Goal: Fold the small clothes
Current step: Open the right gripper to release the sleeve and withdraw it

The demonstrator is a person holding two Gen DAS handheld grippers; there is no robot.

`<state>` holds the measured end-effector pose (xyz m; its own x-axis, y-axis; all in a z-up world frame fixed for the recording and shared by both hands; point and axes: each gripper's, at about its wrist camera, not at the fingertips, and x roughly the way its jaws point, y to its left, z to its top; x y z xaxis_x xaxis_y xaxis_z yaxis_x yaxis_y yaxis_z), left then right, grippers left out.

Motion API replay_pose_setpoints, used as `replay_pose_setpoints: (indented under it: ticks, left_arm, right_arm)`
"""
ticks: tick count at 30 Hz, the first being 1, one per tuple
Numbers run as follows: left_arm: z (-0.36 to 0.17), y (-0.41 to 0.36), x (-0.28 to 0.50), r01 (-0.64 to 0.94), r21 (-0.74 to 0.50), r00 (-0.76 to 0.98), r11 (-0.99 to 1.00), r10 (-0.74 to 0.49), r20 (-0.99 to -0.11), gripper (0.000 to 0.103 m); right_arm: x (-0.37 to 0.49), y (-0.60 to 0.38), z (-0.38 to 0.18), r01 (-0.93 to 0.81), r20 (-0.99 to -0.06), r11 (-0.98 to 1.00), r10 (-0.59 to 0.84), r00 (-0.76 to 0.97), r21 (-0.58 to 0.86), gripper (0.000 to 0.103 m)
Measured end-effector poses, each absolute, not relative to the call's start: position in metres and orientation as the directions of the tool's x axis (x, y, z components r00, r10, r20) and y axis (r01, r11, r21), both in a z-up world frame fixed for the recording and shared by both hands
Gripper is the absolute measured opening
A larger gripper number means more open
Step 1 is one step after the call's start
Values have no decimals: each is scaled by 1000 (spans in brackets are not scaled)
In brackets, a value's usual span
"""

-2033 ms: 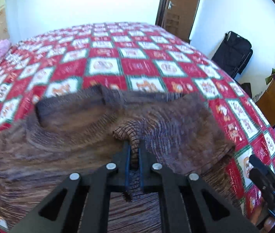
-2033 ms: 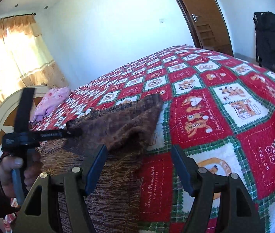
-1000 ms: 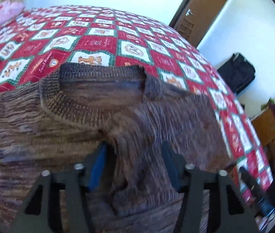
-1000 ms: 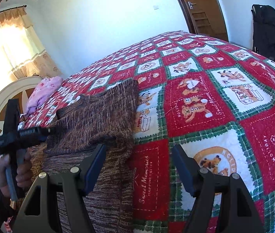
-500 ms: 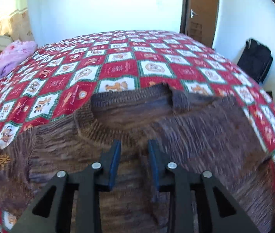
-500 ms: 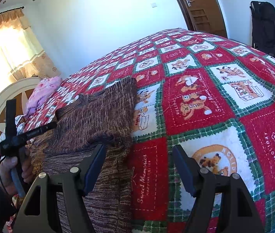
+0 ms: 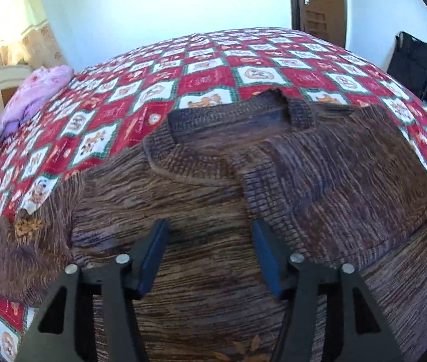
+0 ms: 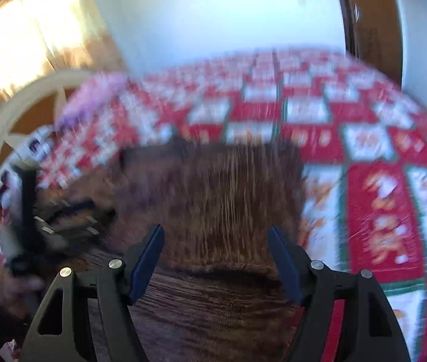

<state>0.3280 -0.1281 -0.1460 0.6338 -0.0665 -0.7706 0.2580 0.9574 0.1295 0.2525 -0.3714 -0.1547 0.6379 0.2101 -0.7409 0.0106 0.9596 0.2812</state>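
Observation:
A brown knitted sweater (image 7: pixel 303 166) lies spread on the bed, its ribbed collar (image 7: pixel 228 123) at the far side and its right sleeve folded across the chest. My left gripper (image 7: pixel 210 226) hovers just above the chest below the collar. Its jaws are opening, with only flat knit beneath them and nothing pinched. The right wrist view is blurred by motion. There my right gripper (image 8: pixel 215 230) stands open over the folded part of the sweater (image 8: pixel 228 187), gripping nothing. A hand (image 8: pixel 11 286) holds the left gripper (image 8: pixel 62 214) at that view's left.
The red, white and green patchwork bedspread (image 7: pixel 213 69) covers the bed. A pink garment (image 7: pixel 38 90) lies at the far left by the cream headboard (image 8: pixel 17 114). A wooden door (image 7: pixel 318 0) and a black bag (image 7: pixel 412 60) stand beyond the bed.
My left gripper narrowed its jaws over the knit below the collar, then widened them and turned. My right gripper swung left from the bedspread to over the sweater.

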Motion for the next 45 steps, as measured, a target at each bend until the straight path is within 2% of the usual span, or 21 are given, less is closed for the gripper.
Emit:
replay_pose_setpoints:
  ticks: [2, 5, 12, 15, 18, 21, 26, 30, 31, 33, 40, 45]
  left_arm:
    - [-146, -122, 329, 246, 114, 625, 962, -68, -778, 62]
    - [-146, -109, 325, 247, 75, 612, 966, -95, -785, 62]
    - [-139, -79, 302, 219, 25, 621, 976, -119, -775, 62]
    - [-131, -61, 293, 206, 4, 632, 979, -130, -764, 65]
    - [-122, -40, 284, 175, -4, 663, 985, -120, -739, 75]
    - [-116, -17, 278, 154, -22, 671, 988, -121, -732, 76]
    - [-108, 17, 268, 107, -31, 689, 994, -97, -718, 76]
    - [-105, 44, 263, 52, 5, 697, 999, -33, -716, 76]
    - [-106, 50, 263, 37, 15, 692, 999, -15, -722, 76]
    - [-107, 67, 261, 2, 29, 682, 1000, 20, -731, 77]
    - [-115, 132, 264, -117, 96, 659, 989, 149, -737, 77]
    - [-119, 187, 271, -243, 87, 637, 966, 227, -737, 77]
  right_arm:
    - [259, -367, -178, 38, -785, 958, 210, 582, 285, 73]
    - [248, -347, -172, -11, -797, 983, 156, 583, 185, 73]
    - [264, -305, -142, -75, -779, 984, 171, 604, 159, 73]
    - [283, -285, -155, -99, -797, 974, 224, 561, 204, 73]
    - [288, -252, -172, -162, -813, 962, 272, 515, 220, 74]
    - [277, -217, -175, -236, -815, 967, 213, 539, 96, 74]
    - [269, -195, -155, -273, -770, 961, 201, 605, 37, 74]
    - [281, -186, -174, -268, -818, 956, 247, 519, 118, 75]
    - [279, -184, -178, -272, -819, 957, 235, 523, 101, 75]
    - [269, -178, -177, -290, -805, 955, 217, 552, 59, 75]
    - [252, -182, -164, -313, -774, 941, 294, 561, 131, 75]
    - [245, -162, -172, -338, -784, 941, 201, 587, -12, 75]
